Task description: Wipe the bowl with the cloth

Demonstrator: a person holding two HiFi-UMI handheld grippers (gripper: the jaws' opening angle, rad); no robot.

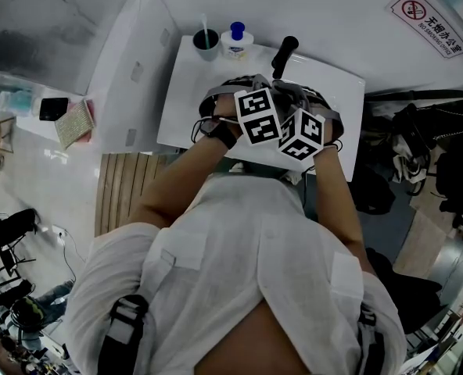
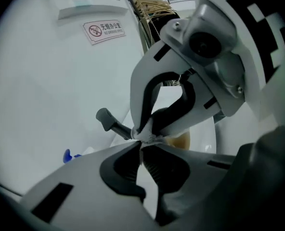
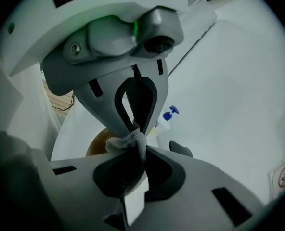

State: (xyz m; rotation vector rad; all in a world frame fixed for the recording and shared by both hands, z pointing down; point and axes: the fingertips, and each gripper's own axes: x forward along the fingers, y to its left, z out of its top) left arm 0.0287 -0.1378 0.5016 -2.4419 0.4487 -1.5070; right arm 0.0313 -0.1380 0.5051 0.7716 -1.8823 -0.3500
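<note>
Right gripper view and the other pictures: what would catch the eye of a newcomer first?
The left gripper and the right gripper meet tip to tip, both with jaws shut on one small grey-white woven cloth. Just behind the cloth a brown round bowl shows against a white washbasin. At the washbasin's back edge stands a white bottle with a blue cap.

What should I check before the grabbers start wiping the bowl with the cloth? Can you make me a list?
1. The left gripper is shut on the cloth: ok.
2. The right gripper is shut on the cloth: ok.
3. The cloth is spread out for wiping: not ok, it is bunched between both tips.
4. The cloth touches the bowl: cannot tell.
5. The black tap handle is apart from both grippers: ok.
</note>
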